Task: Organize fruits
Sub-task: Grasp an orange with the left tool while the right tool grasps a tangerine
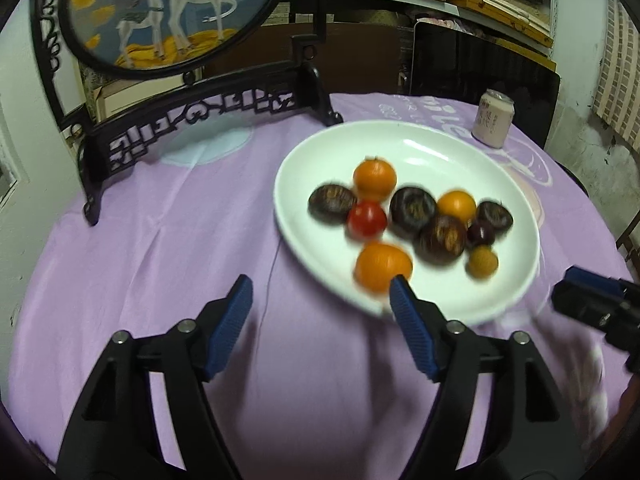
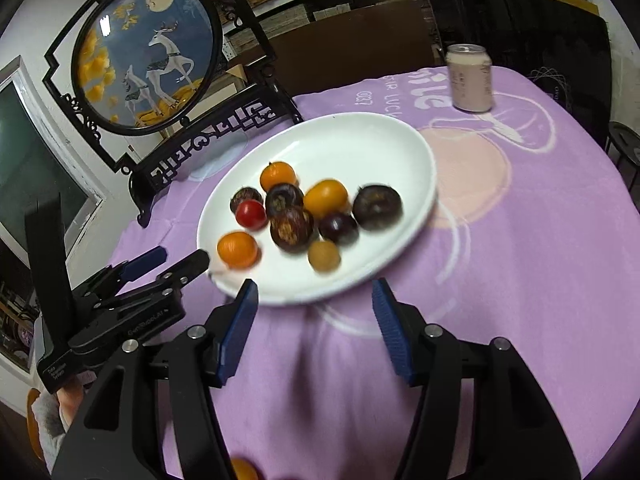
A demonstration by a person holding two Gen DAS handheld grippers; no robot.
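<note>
A white oval plate [image 1: 432,140] [image 2: 360,132] on the purple cloth holds several fruits: three oranges, a red tomato [image 1: 367,219] [image 2: 251,214], several dark purple round fruits, a small plum [image 2: 338,227] and a small tan fruit [image 1: 483,261] [image 2: 324,255]. The nearest orange [image 1: 382,266] [image 2: 237,249] lies by the plate's near rim. My left gripper [image 1: 322,294] is open and empty, its right finger over the plate's near rim; it also shows in the right wrist view [image 2: 176,262]. My right gripper [image 2: 314,294] is open and empty at the plate's near edge.
A pale drink can [image 1: 494,120] [image 2: 470,78] stands behind the plate. A black carved stand with a round deer picture [image 1: 168,8] [image 2: 148,56] stands at the back left. An orange object [image 2: 242,470] peeks in at the bottom edge. Dark chairs stand behind the table.
</note>
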